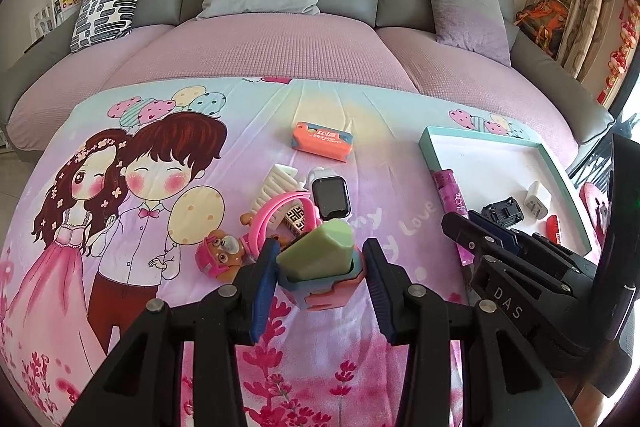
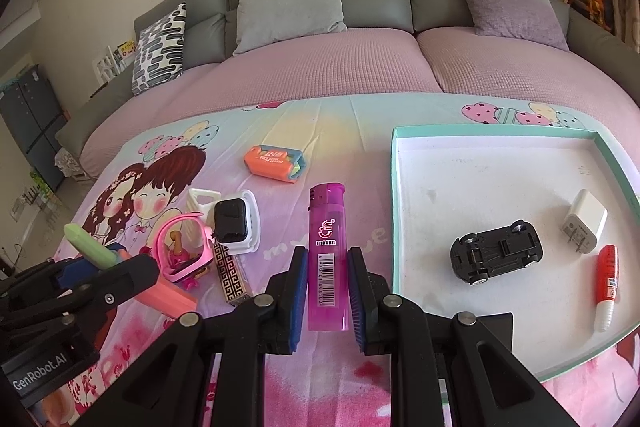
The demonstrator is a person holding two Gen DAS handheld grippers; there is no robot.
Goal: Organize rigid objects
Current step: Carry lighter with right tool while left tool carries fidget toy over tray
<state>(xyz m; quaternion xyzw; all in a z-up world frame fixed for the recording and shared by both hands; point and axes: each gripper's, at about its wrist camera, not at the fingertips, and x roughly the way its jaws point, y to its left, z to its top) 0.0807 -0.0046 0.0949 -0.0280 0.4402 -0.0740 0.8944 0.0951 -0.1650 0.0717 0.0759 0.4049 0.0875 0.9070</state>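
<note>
Translucent magenta plastic lighter point(image 2: 327, 259) clamped between the pads of the right gripper point(image 2: 328, 291), lying lengthwise over the cartoon-print cloth on the counter point(image 2: 360, 131), just left of the shallow teal-rimmed white tray point(image 2: 396, 211) (black toy car point(image 2: 496, 251), white plug and red tube already inside). Left gripper point(image 1: 318, 267) closed on a green eraser in an orange-and-blue sleeve point(image 1: 320, 259), beside the remaining clutter. Best to lift the lighter clear of the rim, then release over bare tray floor.
</note>
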